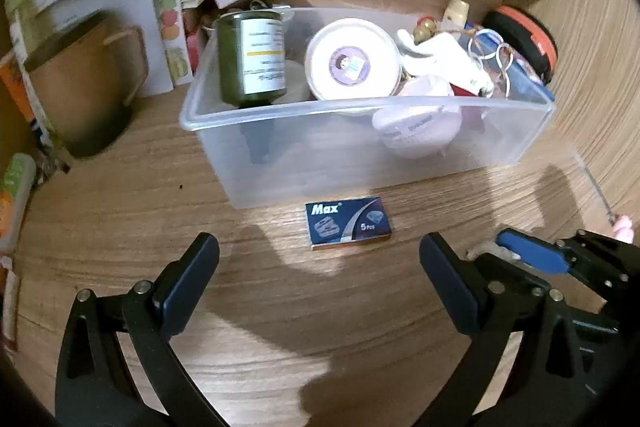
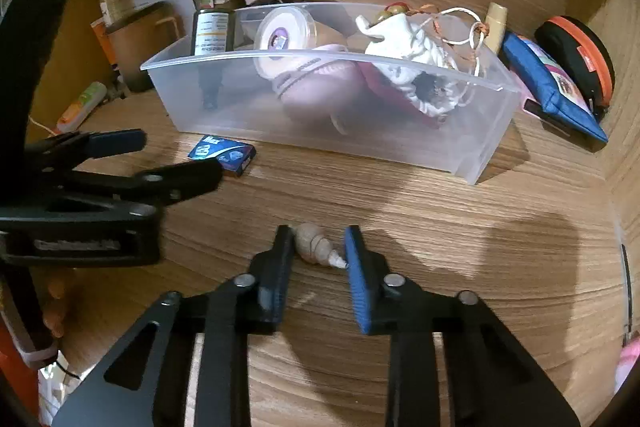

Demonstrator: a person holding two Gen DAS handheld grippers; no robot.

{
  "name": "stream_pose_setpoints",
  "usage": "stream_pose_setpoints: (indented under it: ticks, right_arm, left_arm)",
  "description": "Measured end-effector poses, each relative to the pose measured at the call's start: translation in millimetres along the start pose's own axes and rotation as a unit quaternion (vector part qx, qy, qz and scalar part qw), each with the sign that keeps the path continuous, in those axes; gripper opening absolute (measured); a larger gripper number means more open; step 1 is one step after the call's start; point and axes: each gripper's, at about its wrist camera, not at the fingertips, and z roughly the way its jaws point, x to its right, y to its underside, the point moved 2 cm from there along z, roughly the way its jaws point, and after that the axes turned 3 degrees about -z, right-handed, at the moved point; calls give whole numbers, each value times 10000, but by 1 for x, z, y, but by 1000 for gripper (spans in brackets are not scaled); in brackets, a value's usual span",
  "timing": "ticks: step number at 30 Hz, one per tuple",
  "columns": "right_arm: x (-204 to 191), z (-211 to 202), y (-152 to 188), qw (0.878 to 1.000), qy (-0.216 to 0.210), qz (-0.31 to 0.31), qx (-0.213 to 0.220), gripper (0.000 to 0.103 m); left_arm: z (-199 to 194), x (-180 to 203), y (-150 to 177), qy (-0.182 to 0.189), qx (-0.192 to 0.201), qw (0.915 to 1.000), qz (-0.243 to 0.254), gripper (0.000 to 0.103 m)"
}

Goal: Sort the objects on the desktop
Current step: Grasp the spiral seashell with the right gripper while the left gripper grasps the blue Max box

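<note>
Counter: we see a wood-grain laminate counter (image 1: 120,195), with a wall of the same wood grain rising at the back and along the right side.

Light: a bright patch falls on the counter in front of the bin; soft shadows of the tools lie across the near surface.

Bin: a translucent plastic bin (image 1: 400,155) stands mid-counter, rectangular with rounded corners and a thin rim, and open at the top.

Bin contents: a dark green jar (image 1: 250,61) with a white label, a round white lidded tub (image 1: 352,61), a pink pouch and a white drawstring item with cords.

Box: a small flat blue carton marked "Max" (image 1: 349,223) lies on the counter just in front of the bin's near wall.

Shell: a pale spiral seashell (image 2: 318,247) lies on the counter, well in front of the bin.

Right gripper (image 2: 318,251): we see its fingers drawn in on the seashell, one pad touching each end; it rests on the counter.

Left gripper (image 1: 320,259): fingers spread wide, nothing between them, the blue carton just beyond the tips.

Edges: clutter of papers, a pink box and a brown mug fills the back left; a blue zip pouch (image 2: 548,79) and an orange-rimmed black case lean at the right wall.

Open room: bare counter lies between the bin and both grippers.
</note>
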Motion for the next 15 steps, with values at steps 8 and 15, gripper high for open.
stream_pose_setpoints:
  ticks: [8, 15]
  right_arm:
    - [15, -8, 3, 9982, -525, 270, 137, 16]
    - [31, -18, 9, 9965, -635, 483, 266, 16]
  left_arm:
    - [14, 20, -5, -88, -181, 9991, 382, 102]
    - [23, 16, -9, -154, -327, 9992, 198, 89]
